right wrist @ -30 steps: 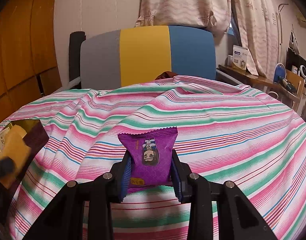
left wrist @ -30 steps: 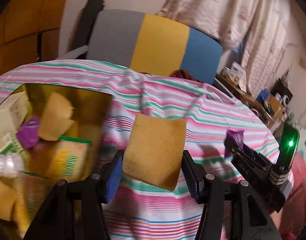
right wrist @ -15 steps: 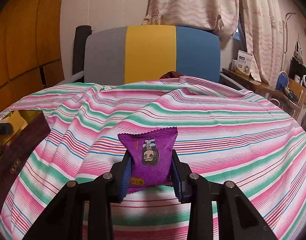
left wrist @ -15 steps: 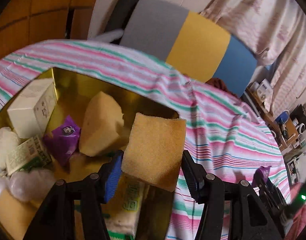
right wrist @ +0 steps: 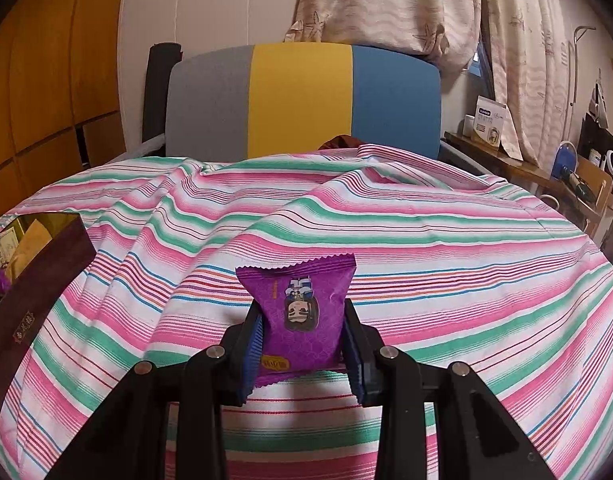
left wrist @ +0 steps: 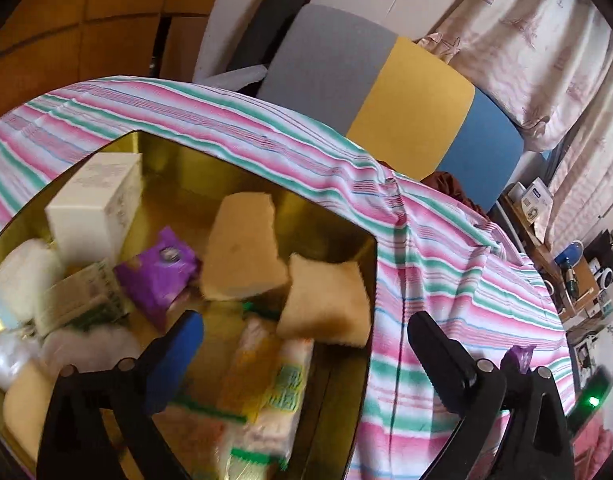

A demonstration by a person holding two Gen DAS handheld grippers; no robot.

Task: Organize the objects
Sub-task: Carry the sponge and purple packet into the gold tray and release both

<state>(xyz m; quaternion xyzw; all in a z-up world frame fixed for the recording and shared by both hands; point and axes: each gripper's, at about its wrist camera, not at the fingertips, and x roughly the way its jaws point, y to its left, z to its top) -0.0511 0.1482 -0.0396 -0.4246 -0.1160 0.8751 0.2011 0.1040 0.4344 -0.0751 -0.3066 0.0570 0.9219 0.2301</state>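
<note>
Over the gold-lined box [left wrist: 178, 168], the jaws of my left gripper [left wrist: 302, 322] are opening, with nothing pressed between the pads. A yellow sponge [left wrist: 326, 304] lies loose just ahead of them, at the box's right edge, on top of green-printed packets [left wrist: 278, 396]. Another sponge [left wrist: 242, 252], a purple snack packet [left wrist: 158, 272] and a white carton [left wrist: 94, 212] lie deeper in the box. My right gripper [right wrist: 302, 340] is shut on a second purple snack packet [right wrist: 302, 308], held above the striped cloth [right wrist: 426, 240].
The box's dark maroon outer wall [right wrist: 34, 288] stands at the left of the right wrist view. A grey, yellow and blue chair back [right wrist: 302, 100] rises behind the table. Shelves with small items [right wrist: 578, 176] line the right wall.
My left gripper carried the sponge leftward from above the cloth to above the box, then opened, and the sponge dropped out of the pads into the box. The right gripper kept still with its packet.
</note>
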